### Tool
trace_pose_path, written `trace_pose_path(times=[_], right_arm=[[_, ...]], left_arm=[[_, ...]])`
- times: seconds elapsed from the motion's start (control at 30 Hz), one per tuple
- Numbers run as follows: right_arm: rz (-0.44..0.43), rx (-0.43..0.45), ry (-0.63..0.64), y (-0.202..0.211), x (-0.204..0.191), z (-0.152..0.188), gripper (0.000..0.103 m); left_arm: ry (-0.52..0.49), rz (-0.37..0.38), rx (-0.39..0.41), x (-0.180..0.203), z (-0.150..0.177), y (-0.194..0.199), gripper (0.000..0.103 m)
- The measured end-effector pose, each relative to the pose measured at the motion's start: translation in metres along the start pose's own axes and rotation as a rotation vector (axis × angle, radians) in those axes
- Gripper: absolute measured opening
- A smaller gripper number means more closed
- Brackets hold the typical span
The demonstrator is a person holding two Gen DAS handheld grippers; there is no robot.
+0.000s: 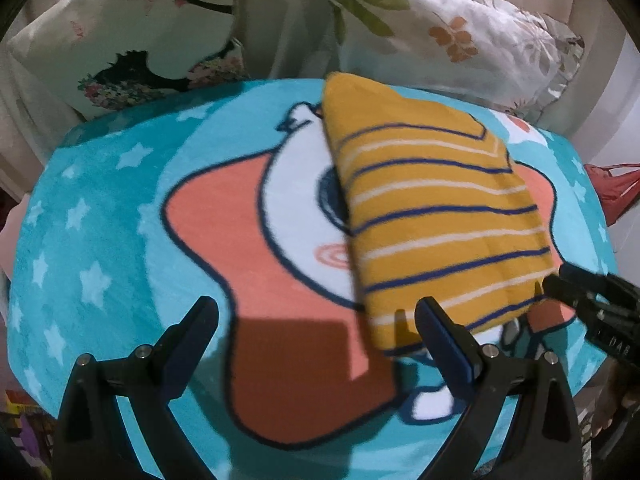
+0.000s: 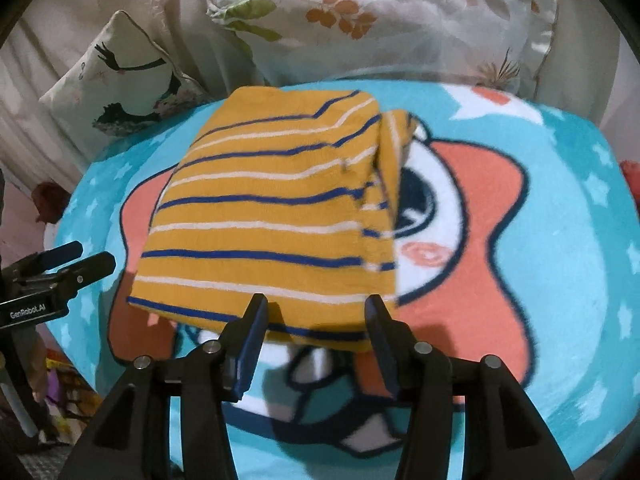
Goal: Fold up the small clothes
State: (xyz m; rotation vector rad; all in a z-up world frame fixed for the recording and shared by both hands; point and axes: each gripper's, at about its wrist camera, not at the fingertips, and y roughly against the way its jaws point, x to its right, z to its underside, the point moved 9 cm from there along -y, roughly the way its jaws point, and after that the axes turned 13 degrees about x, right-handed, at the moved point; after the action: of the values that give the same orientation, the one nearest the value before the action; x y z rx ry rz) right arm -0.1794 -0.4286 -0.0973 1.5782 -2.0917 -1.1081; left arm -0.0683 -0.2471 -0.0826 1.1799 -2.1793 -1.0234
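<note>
**Folded striped shirt lay flat on the blanket, both claws off it**

The shirt [image 2: 272, 216], mustard with blue and white stripes, lay folded into a rough rectangle on the blanket [image 2: 560, 280], a turquoise fleece printed with white stars and a large orange star-shaped cartoon figure. One sleeve or side panel was tucked along the shirt's right edge in the right wrist view, leaving a narrow doubled strip there. The shirt covered the left part of the cartoon's face.

The right claw [image 2: 316, 308] hung just over the shirt's near hem with its jaws standing apart, nothing pinched between them; the hem passed under the gap between the fingertips. The left claw [image 1: 316, 312] was spread wide over bare blanket, its right finger near the shirt's near-left corner, and held nothing. From the left wrist view the right claw's tips showed at the shirt's right corner; from the right wrist view the left claw showed off the shirt's left side, clear of the cloth.

Two pillows [image 2: 384, 24] leaned behind the blanket, one floral, one with bird prints. No container was in view; the shirt rested only on the blanket.
</note>
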Motion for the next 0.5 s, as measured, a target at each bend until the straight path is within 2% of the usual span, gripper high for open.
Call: trace_pose_path(times=[0.1,0.2,0.23,0.27,0.3,0.43,0.5], right_arm=[[0.004,0.044,-0.033,0.008,0.018,-0.012,0.054],[-0.012,0.093,-0.079,0.010,0.033,-0.039,0.053],[-0.013,0.109,-0.073,0.007,0.035,-0.049,0.051],[-0.013,0.118,-0.064,0.005,0.036,-0.056,0.041],[-0.016,0.120,-0.049,-0.002,0.035,-0.065,0.035],[-0.074,0.101,-0.009,-0.037,0.020,-0.087,0.035],[-0.080,0.056,0.007,-0.061,0.014,-0.084,0.035]], left_arm=[[0.005,0.010,-0.033,0.019,0.010,-0.004,0.098],[0.011,0.016,-0.060,0.035,0.021,-0.004,0.098],[0.011,0.013,-0.065,0.039,0.024,-0.004,0.098],[0.012,0.008,-0.067,0.042,0.027,-0.002,0.098],[0.015,-0.001,-0.072,0.044,0.031,-0.001,0.098],[0.025,-0.052,-0.079,0.044,0.040,0.008,0.098],[0.041,-0.082,-0.074,0.038,0.042,0.014,0.098]])
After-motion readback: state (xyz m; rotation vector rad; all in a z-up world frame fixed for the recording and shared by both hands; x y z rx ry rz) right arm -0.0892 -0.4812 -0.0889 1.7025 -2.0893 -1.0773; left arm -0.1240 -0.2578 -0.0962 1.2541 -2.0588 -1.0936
